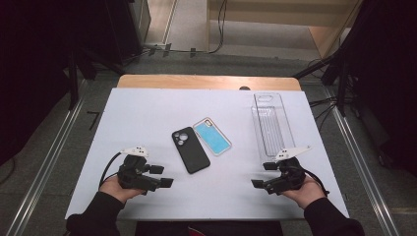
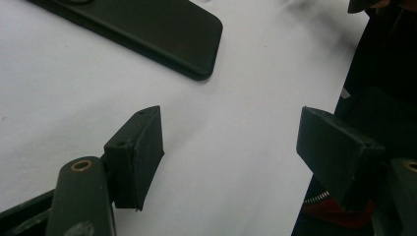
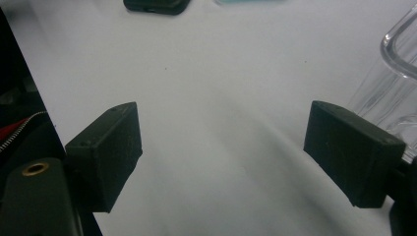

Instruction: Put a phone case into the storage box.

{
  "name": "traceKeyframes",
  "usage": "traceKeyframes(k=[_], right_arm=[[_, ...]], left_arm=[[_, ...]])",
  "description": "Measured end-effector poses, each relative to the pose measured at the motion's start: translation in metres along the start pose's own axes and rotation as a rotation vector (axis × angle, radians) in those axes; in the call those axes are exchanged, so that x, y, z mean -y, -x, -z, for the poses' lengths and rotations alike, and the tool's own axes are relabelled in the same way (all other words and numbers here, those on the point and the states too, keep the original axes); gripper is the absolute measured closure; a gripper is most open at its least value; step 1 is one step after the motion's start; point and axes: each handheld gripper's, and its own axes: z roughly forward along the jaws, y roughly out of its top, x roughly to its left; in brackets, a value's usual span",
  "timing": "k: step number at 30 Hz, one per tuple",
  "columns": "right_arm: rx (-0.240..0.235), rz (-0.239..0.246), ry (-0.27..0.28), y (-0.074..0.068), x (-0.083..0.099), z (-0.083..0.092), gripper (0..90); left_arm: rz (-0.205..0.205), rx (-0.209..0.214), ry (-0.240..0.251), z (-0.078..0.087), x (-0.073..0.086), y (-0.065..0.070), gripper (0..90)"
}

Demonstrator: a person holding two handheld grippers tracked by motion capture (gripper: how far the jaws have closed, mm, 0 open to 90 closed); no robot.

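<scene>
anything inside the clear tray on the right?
Nothing shows inside the clear tray: through its ribbed bottom the white table cover reads plain. Its near end lies behind the right gripper, so that corner cannot be checked.

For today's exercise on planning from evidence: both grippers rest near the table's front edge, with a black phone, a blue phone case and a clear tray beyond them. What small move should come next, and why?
Probably ease the left gripper forward toward the black phone. Its jaws stand open and empty, and the phone's near corner lies just beyond them, untouched.
</scene>
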Motion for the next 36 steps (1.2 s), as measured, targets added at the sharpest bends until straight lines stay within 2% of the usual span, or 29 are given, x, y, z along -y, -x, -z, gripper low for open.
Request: traceKeyframes(k=[6,8,9,13,22,29,32,36], right_arm=[[0.0,-0.002,0.001,0.0,-0.001,0.0,12.8],[-0.001,-0.008,0.001,0.001,-0.001,0.0,12.8],[-0.004,-0.01,0.002,0.002,-0.001,0.0,12.8],[-0.016,-0.014,0.012,0.004,-0.002,0.002,12.8],[-0.004,0.002,0.012,0.002,0.001,0.005,12.8],[0.0,0.005,0.009,0.0,0.0,0.001,12.8],[-0.02,0.011,0.01,-0.001,-0.002,-0.001,12.8],[-0.018,0.004,0.012,0.001,-0.003,-0.002,12.8]], left_arm=[[-0.008,0.0,0.006,0.002,0.001,0.0,25.5],[-0.014,0.014,0.019,0.003,0.0,-0.002,26.3],[-0.014,0.014,0.019,0.003,0.0,-0.002,28.7],[-0.018,0.028,0.014,0.002,-0.002,-0.006,28.7],[-0.036,0.014,0.017,0.001,-0.003,-0.008,28.7],[-0.024,0.004,0.026,0.002,-0.002,-0.011,28.6],[-0.017,0.001,0.022,0.0,-0.004,-0.011,28.5],[-0.015,-0.004,0.024,0.001,-0.004,-0.011,28.5]])
